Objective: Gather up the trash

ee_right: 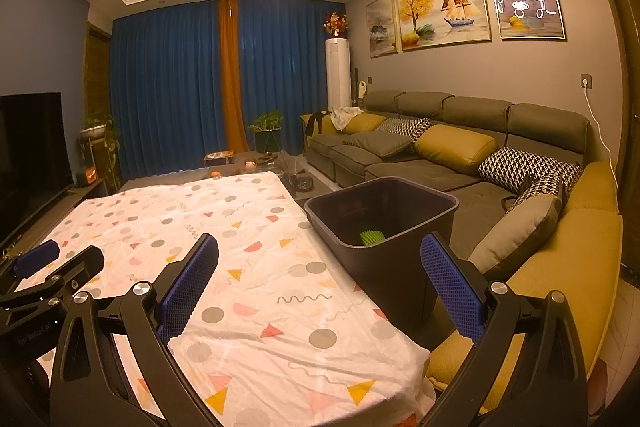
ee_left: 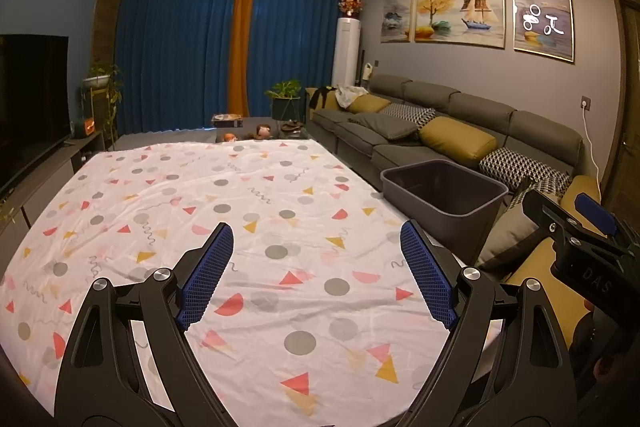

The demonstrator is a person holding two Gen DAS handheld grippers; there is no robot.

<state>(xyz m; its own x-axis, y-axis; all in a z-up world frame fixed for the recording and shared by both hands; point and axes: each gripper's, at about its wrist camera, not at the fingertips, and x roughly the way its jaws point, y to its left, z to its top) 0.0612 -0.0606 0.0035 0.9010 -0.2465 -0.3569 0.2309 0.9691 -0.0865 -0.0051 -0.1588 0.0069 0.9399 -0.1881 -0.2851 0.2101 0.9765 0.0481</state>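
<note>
A dark grey bin (ee_left: 452,227) stands off the right edge of the table, in front of the sofa. In the right wrist view a green ribbed piece of trash (ee_right: 372,238) lies at the bottom of the bin (ee_right: 392,275). My left gripper (ee_left: 316,231) hangs open over the patterned tablecloth (ee_left: 280,187) with nothing between its blue pads. My right gripper (ee_right: 320,241) is open too, near the table's right corner and pointing at the bin, and it holds nothing. Each gripper shows at the edge of the other's view: the right gripper (ee_left: 576,223) and the left gripper (ee_right: 60,259).
A grey sofa (ee_right: 420,179) with yellow and patterned cushions runs along the right wall. At the left stand a TV (ee_left: 28,95) and a low cabinet. Beyond the table's far edge are potted plants (ee_left: 285,95), small items and blue curtains.
</note>
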